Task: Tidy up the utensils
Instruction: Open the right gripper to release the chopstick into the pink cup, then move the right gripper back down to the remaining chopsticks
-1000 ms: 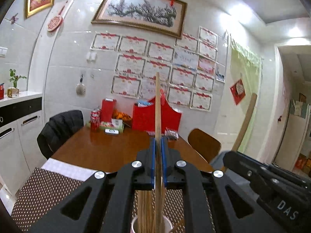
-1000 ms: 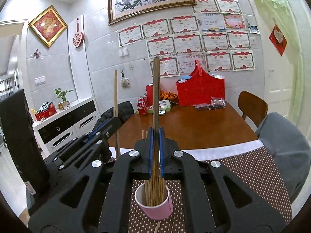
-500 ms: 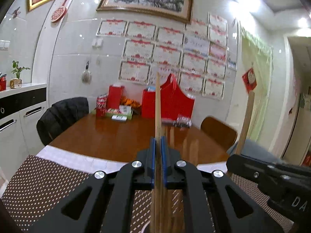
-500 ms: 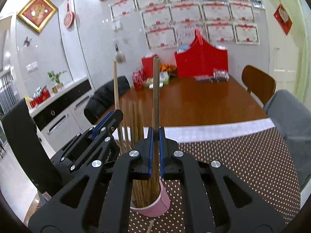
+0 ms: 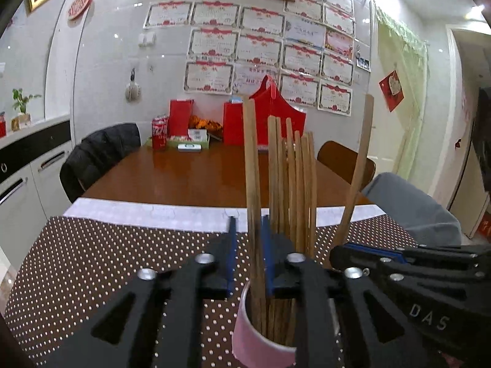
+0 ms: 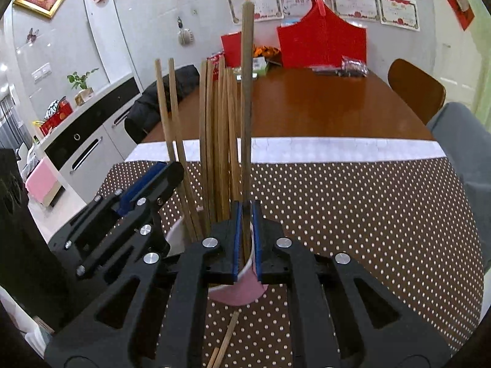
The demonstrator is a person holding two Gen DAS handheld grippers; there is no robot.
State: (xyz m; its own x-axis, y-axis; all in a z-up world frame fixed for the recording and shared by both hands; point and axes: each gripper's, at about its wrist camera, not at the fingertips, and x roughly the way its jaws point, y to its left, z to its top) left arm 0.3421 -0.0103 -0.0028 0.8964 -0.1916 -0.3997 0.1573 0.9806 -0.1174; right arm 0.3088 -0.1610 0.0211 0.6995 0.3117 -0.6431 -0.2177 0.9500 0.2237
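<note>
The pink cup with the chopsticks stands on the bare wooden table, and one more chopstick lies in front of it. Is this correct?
Not quite. The pink cup stands on the brown dotted mat, not on bare wood, as the right wrist view shows. The rest holds: a loose chopstick lies on the mat in front of it.

one pink cup [image 5: 251, 334], two tools [image 5: 248, 257], many chopsticks [image 5: 291, 184]

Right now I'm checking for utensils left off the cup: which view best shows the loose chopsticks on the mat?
The right wrist view: the loose chopsticks lie on the dotted mat just in front of the pink cup, between the gripper's arms. The left wrist view does not show them.
</note>
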